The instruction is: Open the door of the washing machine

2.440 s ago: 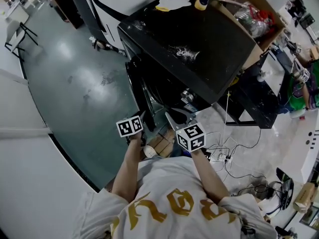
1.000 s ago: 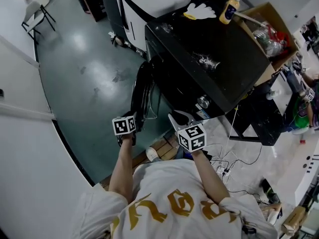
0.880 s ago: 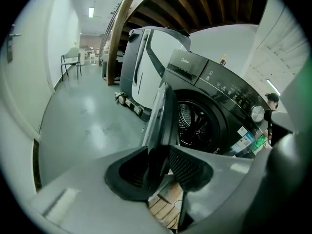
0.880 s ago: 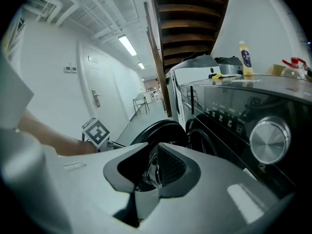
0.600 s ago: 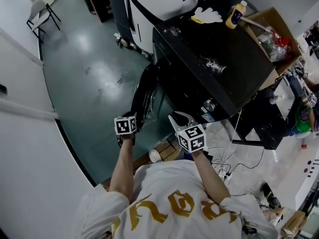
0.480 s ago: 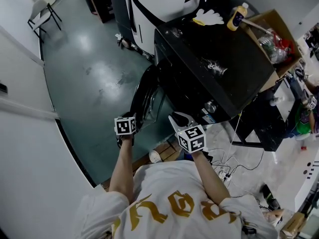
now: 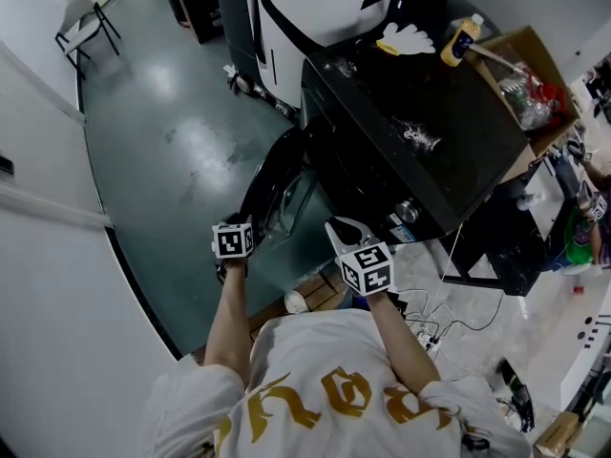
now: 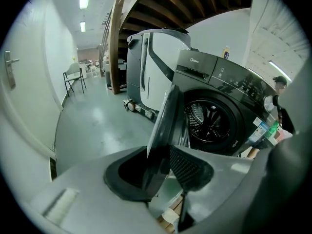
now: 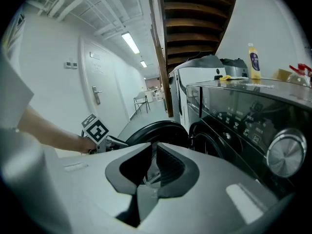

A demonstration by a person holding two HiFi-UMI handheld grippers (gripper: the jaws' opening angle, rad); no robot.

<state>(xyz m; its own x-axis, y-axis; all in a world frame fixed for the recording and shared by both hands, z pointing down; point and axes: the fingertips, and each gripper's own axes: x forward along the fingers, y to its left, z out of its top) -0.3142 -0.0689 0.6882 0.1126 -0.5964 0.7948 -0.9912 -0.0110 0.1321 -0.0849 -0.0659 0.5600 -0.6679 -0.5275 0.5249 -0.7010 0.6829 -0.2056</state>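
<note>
The door (image 7: pixel 272 181) of the washing machine (image 7: pixel 410 127) is found standing open, away from the front. Its free edge (image 8: pixel 165 113) is clamped between the jaws of the left gripper (image 8: pixel 163 169). The drum opening (image 8: pixel 210 123) is uncovered beside it. The right gripper (image 9: pixel 152 167) is held near the machine's front, jaws almost together, nothing between. A wide stretch of floor (image 7: pixel 167 136) is seen beyond the door, up to the white wall (image 7: pixel 57 322).

The brand name "Midea" is printed on the control panel (image 8: pixel 195 62) of the washing machine (image 8: pixel 214 111). Legends beside the panel buttons are too small to read. Gold lettering on the shirt (image 7: pixel 334 399) is not legible.
</note>
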